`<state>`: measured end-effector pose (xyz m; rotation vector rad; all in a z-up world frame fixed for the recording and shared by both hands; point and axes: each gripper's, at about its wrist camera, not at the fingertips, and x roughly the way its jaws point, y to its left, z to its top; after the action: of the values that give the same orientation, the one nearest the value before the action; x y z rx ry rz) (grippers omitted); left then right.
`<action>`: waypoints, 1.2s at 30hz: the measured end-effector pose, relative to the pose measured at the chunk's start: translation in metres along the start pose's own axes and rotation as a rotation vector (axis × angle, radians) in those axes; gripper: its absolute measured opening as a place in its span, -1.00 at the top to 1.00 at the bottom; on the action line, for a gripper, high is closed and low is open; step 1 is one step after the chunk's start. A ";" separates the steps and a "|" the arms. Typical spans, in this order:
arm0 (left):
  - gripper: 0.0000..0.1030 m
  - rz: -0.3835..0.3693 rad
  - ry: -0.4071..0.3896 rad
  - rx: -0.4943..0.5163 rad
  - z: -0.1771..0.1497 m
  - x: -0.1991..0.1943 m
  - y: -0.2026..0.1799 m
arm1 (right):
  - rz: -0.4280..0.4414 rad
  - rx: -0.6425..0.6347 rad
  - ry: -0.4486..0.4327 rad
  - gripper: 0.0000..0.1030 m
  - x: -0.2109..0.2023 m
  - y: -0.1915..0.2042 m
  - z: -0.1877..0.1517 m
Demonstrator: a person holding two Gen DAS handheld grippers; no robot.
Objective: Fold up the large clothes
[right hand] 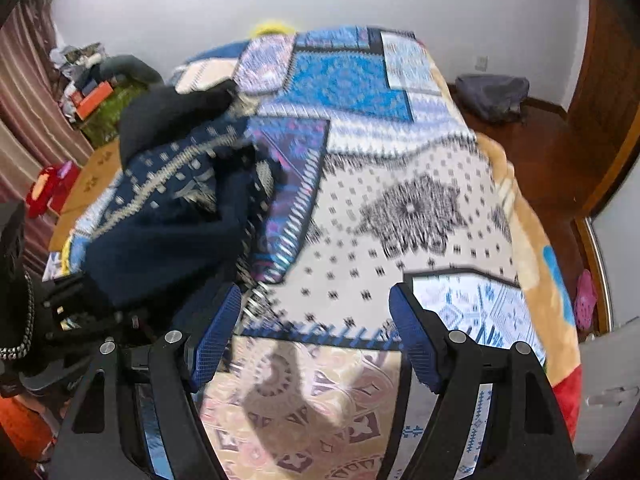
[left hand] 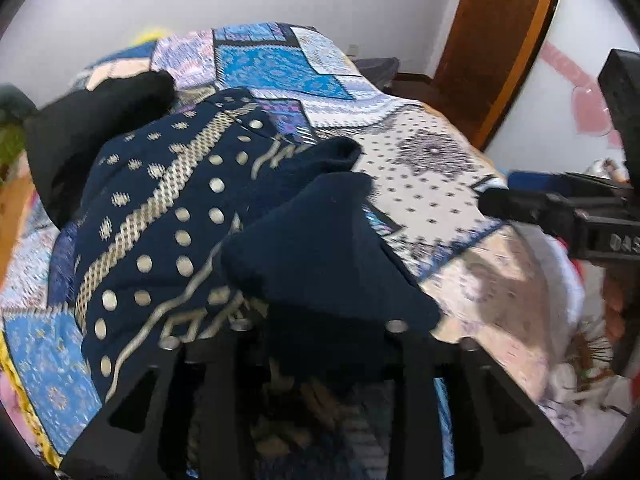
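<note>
nearest the left wrist camera, the left gripper (left hand: 320, 344) has a fold of the navy knitted garment with cream dots and zigzag bands (left hand: 168, 216) bunched over its fingers; the tips are buried under the cloth, so it looks clenched on that fold, though the pinch itself is hidden. the right gripper (right hand: 316, 336) hangs released, its blue ribbed pads (right hand: 216, 336) wide apart over the bare patchwork quilt of blue, cream and lilac panels (right hand: 400, 200), with nothing between them. the garment lies heaped on the bed's left side, part of it lifted toward the left gripper, and a black piece of clothing (left hand: 92, 120) sits just behind it, seemingly touching. judging by this, the step is to draw the navy garment out flat. it would go best if the free right gripper took a matching edge, both then pulling apart evenly, keeping clear of the black clothing.
</note>
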<state>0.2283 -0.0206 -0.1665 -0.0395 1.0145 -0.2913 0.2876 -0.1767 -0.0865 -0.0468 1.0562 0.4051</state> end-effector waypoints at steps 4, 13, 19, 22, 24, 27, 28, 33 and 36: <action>-0.06 -0.042 -0.032 -0.023 -0.001 -0.034 0.006 | 0.049 -0.028 -0.064 -0.43 -0.011 0.017 0.011; -0.41 0.191 -0.201 -0.039 0.004 -0.094 0.056 | 0.233 -0.081 -0.076 -0.43 -0.009 0.074 0.030; -0.41 0.191 -0.068 -0.144 -0.010 -0.062 0.097 | 0.239 -0.109 0.059 -0.43 0.044 0.104 0.017; -0.42 0.184 -0.014 -0.122 -0.024 -0.043 0.094 | 0.202 -0.123 0.089 -0.43 0.058 0.105 0.009; -0.45 0.231 -0.034 -0.098 -0.032 -0.039 0.090 | 0.170 -0.124 0.107 -0.43 0.066 0.097 0.005; -0.50 0.257 -0.060 -0.072 -0.039 -0.038 0.083 | 0.128 -0.094 0.104 -0.43 0.063 0.073 0.001; -0.51 0.261 -0.064 -0.065 -0.043 -0.039 0.082 | 0.105 -0.090 0.101 -0.43 0.060 0.068 0.000; -0.61 0.234 -0.063 -0.059 -0.058 -0.040 0.081 | 0.069 -0.072 0.090 -0.45 0.044 0.031 -0.014; -0.61 0.213 -0.060 -0.087 -0.063 -0.041 0.081 | 0.055 -0.095 0.084 -0.46 0.035 0.029 -0.022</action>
<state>0.1729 0.0738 -0.1794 -0.0189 0.9625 -0.0516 0.2741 -0.1439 -0.1227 -0.1205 1.1228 0.5066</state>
